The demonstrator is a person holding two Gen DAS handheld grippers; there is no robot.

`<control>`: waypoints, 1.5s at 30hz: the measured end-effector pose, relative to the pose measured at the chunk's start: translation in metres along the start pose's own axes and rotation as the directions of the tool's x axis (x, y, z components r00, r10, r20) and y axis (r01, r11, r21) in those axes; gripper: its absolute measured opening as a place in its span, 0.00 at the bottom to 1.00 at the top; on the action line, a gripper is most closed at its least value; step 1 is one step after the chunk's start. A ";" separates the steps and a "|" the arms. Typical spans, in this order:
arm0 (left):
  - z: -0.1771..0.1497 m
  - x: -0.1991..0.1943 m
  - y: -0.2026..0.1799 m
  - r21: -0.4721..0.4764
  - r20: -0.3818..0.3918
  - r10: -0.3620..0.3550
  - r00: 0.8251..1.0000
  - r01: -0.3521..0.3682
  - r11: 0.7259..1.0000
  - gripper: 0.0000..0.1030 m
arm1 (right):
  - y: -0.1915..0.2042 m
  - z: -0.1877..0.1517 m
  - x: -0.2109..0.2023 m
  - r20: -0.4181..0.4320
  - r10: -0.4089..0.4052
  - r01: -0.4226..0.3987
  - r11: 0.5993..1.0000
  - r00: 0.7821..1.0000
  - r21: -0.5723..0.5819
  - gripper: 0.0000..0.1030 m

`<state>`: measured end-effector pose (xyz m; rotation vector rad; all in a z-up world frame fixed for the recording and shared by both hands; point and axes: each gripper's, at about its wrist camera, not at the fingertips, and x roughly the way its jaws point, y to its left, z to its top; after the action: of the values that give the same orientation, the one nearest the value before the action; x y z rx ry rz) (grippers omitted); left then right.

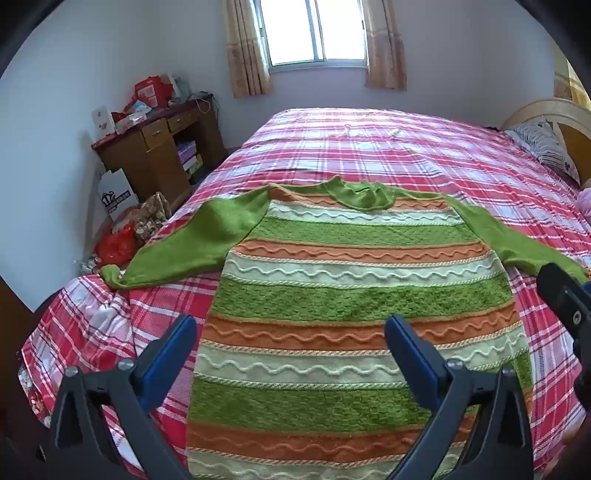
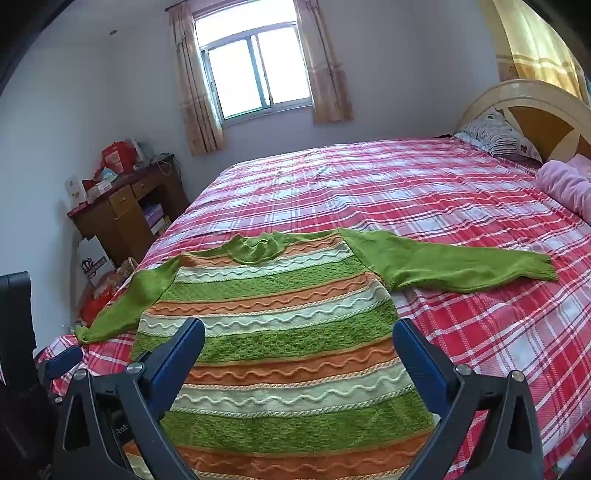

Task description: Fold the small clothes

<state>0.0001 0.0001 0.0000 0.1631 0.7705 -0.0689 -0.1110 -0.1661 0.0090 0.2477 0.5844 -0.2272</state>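
A small knitted sweater (image 1: 354,295) (image 2: 280,332) striped green, orange and cream lies flat and spread out on the red plaid bedspread (image 1: 388,147) (image 2: 406,192), collar toward the far side. Its plain green sleeves stretch out left (image 1: 184,243) (image 2: 125,306) and right (image 1: 491,232) (image 2: 454,262). My left gripper (image 1: 290,325) hovers open above the sweater's lower body, nothing between its blue fingers. My right gripper (image 2: 298,328) is likewise open above the lower body, a little to the right. Part of the right gripper (image 1: 565,295) shows at the right edge of the left wrist view.
A wooden desk (image 1: 162,147) (image 2: 122,206) piled with boxes stands left of the bed, with bags (image 1: 122,240) on the floor beside it. Pillows (image 1: 546,144) (image 2: 498,136) and a pink blanket (image 2: 569,184) lie by the headboard at the right. A curtained window (image 1: 314,33) is behind.
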 end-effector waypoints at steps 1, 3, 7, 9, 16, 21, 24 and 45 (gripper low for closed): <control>0.000 0.000 0.000 -0.004 0.001 -0.003 1.000 0.003 1.000 1.00 | 0.000 -0.001 0.000 0.004 0.001 -0.001 1.000 1.000 -0.001 0.99; 0.001 -0.001 -0.001 -0.006 0.008 -0.019 1.000 0.019 1.000 0.98 | 0.001 -0.001 0.000 0.004 -0.005 0.005 1.000 1.000 -0.007 0.99; -0.003 -0.002 0.001 -0.034 0.021 -0.050 0.999 0.050 0.998 0.96 | 0.005 -0.001 0.001 0.004 -0.024 0.024 0.999 1.000 -0.022 0.99; -0.004 -0.005 0.005 -0.035 0.032 -0.042 0.999 0.043 0.998 0.96 | 0.007 -0.003 -0.001 0.005 -0.033 0.034 0.999 0.999 -0.034 0.99; -0.009 -0.008 0.013 -0.054 0.046 -0.038 0.998 0.041 0.998 0.96 | 0.013 -0.009 -0.001 0.018 -0.050 0.051 0.996 0.999 -0.073 0.99; -0.010 -0.009 0.012 -0.045 0.046 -0.035 0.998 0.037 0.998 0.96 | 0.014 -0.010 0.000 0.010 -0.046 0.047 0.996 0.999 -0.079 0.99; -0.010 -0.009 0.010 -0.040 0.047 -0.034 0.998 0.036 0.999 0.96 | 0.013 -0.010 0.000 0.007 -0.045 0.045 0.996 0.999 -0.074 0.99; -0.012 -0.009 0.007 -0.036 0.039 -0.044 0.998 0.046 0.998 0.96 | 0.011 -0.010 0.004 -0.006 -0.040 0.040 0.997 0.999 -0.065 0.99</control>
<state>-0.0136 0.0092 -0.0019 0.1087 0.7365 -0.1002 -0.1102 -0.1533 0.0004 0.1738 0.6029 -0.2456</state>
